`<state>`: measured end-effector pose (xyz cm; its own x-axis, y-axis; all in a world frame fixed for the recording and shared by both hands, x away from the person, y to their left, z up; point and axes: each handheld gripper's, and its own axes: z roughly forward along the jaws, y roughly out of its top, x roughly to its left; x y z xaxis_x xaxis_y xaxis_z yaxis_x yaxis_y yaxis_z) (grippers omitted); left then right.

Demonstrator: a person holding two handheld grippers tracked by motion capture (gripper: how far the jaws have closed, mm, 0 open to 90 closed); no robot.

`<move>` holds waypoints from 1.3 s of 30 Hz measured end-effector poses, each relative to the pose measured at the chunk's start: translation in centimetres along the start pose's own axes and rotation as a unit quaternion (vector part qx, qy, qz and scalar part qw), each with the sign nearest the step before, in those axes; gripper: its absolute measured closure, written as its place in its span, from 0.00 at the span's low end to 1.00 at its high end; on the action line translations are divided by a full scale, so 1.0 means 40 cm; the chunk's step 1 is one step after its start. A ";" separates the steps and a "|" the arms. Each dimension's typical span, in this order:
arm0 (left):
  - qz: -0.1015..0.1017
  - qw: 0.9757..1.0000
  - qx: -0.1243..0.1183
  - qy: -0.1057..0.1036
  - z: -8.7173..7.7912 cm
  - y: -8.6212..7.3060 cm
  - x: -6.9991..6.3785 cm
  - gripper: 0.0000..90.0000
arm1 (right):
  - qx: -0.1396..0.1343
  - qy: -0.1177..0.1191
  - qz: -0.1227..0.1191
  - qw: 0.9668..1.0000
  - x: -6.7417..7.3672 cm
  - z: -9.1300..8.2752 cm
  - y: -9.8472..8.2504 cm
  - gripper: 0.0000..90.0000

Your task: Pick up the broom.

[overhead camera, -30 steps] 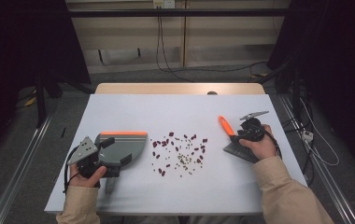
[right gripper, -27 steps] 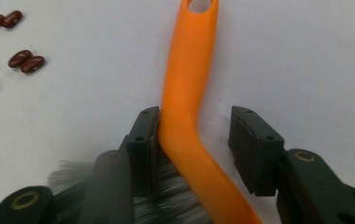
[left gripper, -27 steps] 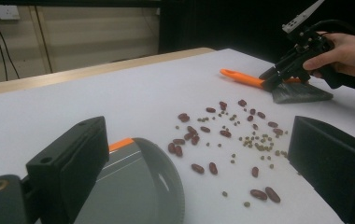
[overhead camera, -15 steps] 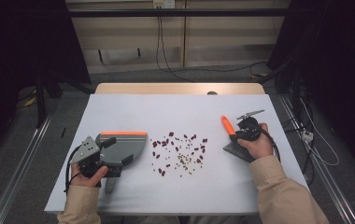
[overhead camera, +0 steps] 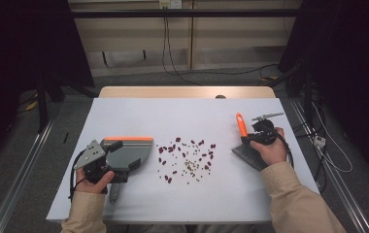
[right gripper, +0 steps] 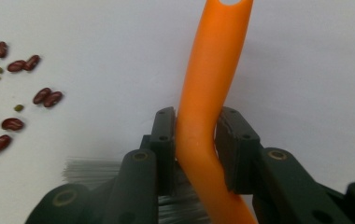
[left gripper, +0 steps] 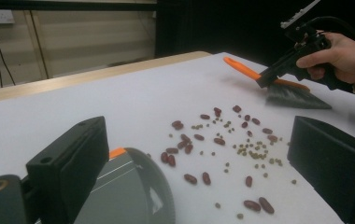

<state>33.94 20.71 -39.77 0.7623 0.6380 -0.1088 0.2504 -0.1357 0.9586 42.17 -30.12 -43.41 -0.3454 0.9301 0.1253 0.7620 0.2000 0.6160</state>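
Your high view looks forward and down from above your side of the white table [overhead camera: 124, 116], taking in its whole top from some way off. Your left gripper view sits low and close over the table, facing across the scattered beans [left gripper: 222, 140] toward the brush [left gripper: 278, 86]. Your right gripper view looks down along its jaws, very near the brush's orange handle [right gripper: 208, 93]. All three share the beans and brush.

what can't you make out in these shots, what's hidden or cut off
- Dustpan handle, high view: covered by the left gripper and hand; whether the jaws pinch it cannot be told.
- Brush bristles, right gripper view: mostly behind the right gripper, clamped on the orange handle.
- Small green beans, high view: too small to count.
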 end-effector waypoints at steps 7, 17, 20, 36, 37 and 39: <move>0.007 1.000 0.000 -0.011 0.019 0.020 -0.023 0.06 | -0.065 0.027 0.022 0.997 0.008 -0.058 0.004 0.78; 0.013 0.999 0.009 -0.036 0.062 0.047 -0.076 0.06 | -0.144 0.068 0.014 0.987 0.073 -0.112 0.016 0.79; 0.014 0.999 0.012 -0.042 0.079 0.053 -0.093 0.06 | -0.166 0.079 0.016 0.983 0.086 -0.123 0.013 0.79; 0.016 0.997 0.014 -0.069 0.165 0.090 -0.153 0.07 | -0.258 0.125 0.020 0.958 0.168 -0.180 0.043 0.79; 0.014 0.998 0.014 -0.067 0.173 0.093 -0.159 0.07 | -0.261 0.129 0.018 0.956 0.181 -0.179 0.048 0.79; 0.012 0.998 0.013 -0.067 0.188 0.100 -0.168 0.07 | -0.267 0.134 0.017 0.954 0.209 -0.172 0.060 0.79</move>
<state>34.31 10.15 -37.20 0.8409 0.5270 -0.1229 0.2459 -0.1699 0.9543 37.35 -23.98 -35.52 -0.5078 0.8068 0.3021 0.4120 -0.0805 0.9076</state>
